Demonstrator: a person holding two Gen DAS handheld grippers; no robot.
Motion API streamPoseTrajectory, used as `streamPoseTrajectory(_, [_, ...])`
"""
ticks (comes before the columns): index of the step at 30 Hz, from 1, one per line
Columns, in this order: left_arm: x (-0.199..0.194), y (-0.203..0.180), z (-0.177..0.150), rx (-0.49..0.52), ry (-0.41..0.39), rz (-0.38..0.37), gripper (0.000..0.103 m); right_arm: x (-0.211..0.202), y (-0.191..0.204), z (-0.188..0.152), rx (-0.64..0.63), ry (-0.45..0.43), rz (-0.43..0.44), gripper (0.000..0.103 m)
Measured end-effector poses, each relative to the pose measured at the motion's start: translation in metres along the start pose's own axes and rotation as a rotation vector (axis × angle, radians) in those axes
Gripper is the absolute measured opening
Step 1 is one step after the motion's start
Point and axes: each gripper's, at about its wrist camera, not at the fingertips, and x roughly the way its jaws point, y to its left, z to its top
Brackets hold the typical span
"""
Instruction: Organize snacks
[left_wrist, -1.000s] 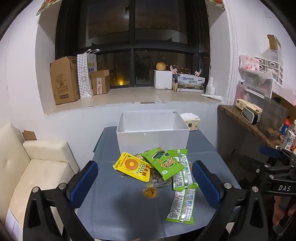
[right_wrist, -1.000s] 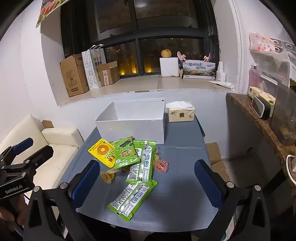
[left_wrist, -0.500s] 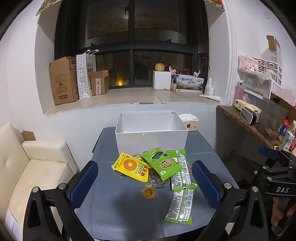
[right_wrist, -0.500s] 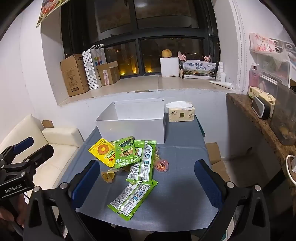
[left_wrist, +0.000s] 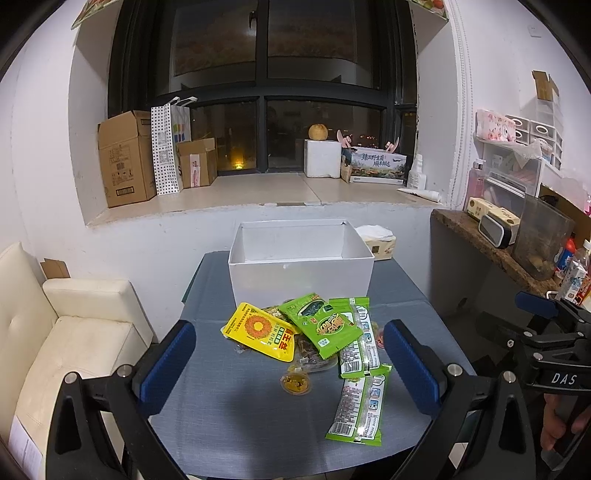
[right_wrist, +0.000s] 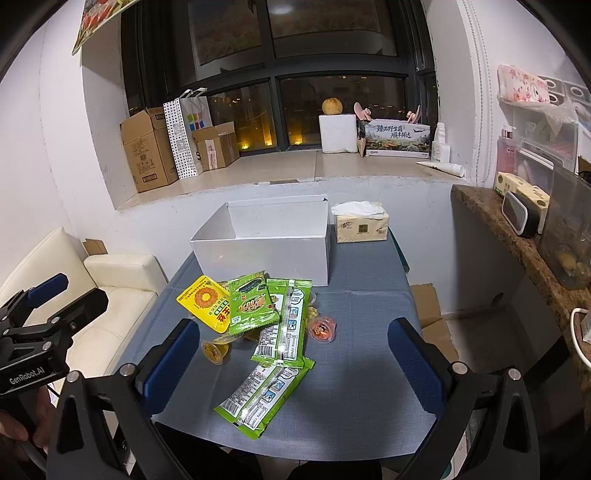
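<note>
On the grey-blue table (left_wrist: 229, 417), a heap of snack packets lies just in front of an open white box (left_wrist: 300, 273), which stands at the table's far side with nothing visible inside it. At the left of the heap sits a yellow sunflower-seed packet (left_wrist: 260, 336), and partly over its right edge lies a green seed packet (left_wrist: 320, 325), tilted, with a clear-wrapped brown snack (left_wrist: 308, 357) showing underneath both. To the right, a long green packet with a clear strip (left_wrist: 357, 341) runs from near the box toward the viewer, and a second long green packet (left_wrist: 360, 408) of the same kind lies past its near end, angled toward the table's front edge. A small jelly cup with yellow filling (left_wrist: 295, 384) rests on the cloth just beside the heap's near side, and in the right wrist view a small cup with red filling (right_wrist: 322, 329) sits just right of the long packets. A tissue box (right_wrist: 361, 226) stands at the right of the white box, near the back corner. The left gripper (left_wrist: 290, 373) hangs above the table's near edge with its blue-padded jaws spread wide and nothing between them; the right gripper (right_wrist: 293, 367) is likewise held over the near side, jaws wide apart and empty. Each wrist view catches the other tool at its margin, with part of a hand (left_wrist: 557, 424) on the right gripper's handle. A cream sofa (left_wrist: 74, 332) stands to the left of the table.
</note>
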Motion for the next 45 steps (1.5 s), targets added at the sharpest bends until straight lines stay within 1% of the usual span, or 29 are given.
streamPoseTrajectory(45, [-0.0015, -0.0005, -0.0011, -0.017, -0.001, -0.015, 0.103, 0.0007, 0.0014, -0.0005, -0.001, 0.004, 0.000, 0.103])
